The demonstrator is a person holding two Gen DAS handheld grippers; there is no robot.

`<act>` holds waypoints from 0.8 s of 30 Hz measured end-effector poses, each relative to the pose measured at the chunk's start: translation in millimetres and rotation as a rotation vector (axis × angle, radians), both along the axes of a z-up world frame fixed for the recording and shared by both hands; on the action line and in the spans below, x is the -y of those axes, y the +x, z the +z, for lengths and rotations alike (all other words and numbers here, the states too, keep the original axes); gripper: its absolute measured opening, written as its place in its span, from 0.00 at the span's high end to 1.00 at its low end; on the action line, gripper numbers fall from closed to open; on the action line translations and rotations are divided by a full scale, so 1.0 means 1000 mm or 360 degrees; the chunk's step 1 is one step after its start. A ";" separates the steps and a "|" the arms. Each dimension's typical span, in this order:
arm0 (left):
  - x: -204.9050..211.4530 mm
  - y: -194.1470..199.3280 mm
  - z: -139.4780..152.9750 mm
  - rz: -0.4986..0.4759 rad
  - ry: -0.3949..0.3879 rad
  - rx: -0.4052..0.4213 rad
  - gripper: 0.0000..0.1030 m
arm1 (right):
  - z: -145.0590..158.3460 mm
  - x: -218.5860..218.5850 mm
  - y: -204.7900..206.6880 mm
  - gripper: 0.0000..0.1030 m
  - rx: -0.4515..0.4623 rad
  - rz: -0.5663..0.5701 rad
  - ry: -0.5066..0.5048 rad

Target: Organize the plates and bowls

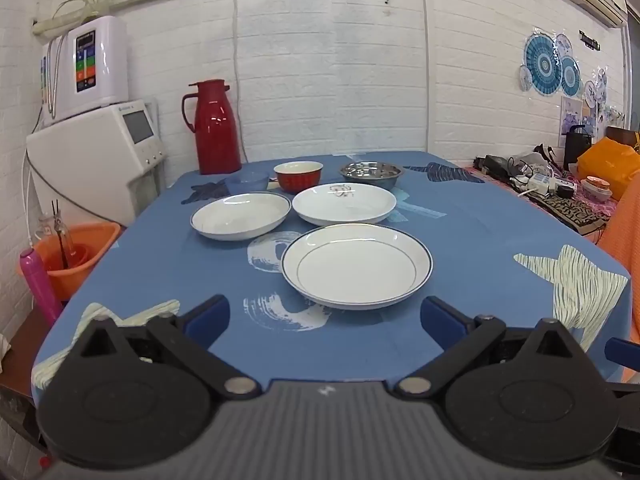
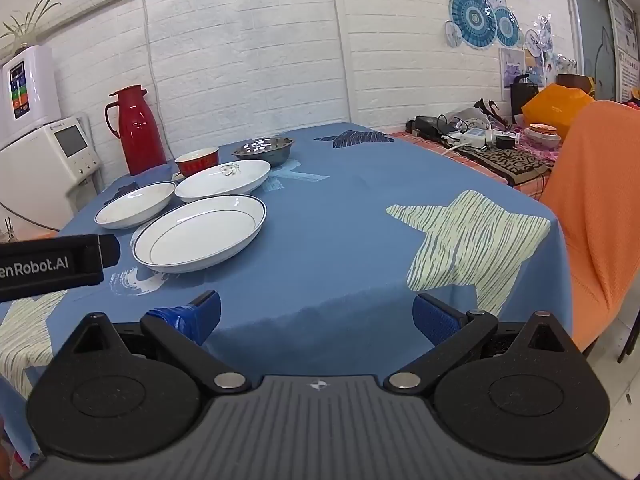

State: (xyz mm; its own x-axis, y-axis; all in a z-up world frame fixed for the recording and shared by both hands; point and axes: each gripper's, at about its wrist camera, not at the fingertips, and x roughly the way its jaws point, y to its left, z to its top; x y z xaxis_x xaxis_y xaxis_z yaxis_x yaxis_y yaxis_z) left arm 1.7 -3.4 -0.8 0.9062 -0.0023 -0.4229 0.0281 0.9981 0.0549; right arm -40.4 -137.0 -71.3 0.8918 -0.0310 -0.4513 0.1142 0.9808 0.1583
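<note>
The nearest plate (image 1: 356, 266) lies just ahead of the left gripper (image 1: 325, 316), whose jaws gape wide and empty.

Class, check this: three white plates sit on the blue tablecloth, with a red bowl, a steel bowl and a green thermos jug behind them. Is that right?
One detail is wrong: the thermos jug is red, not green, as the left wrist view shows. The three white plates, red bowl and steel bowl are as stated.
</note>
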 end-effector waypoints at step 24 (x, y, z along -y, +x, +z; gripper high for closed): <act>-0.007 -0.003 0.000 -0.0019 -0.0033 0.0007 0.02 | -0.007 0.003 -0.008 0.12 0.0049 0.0049 0.0062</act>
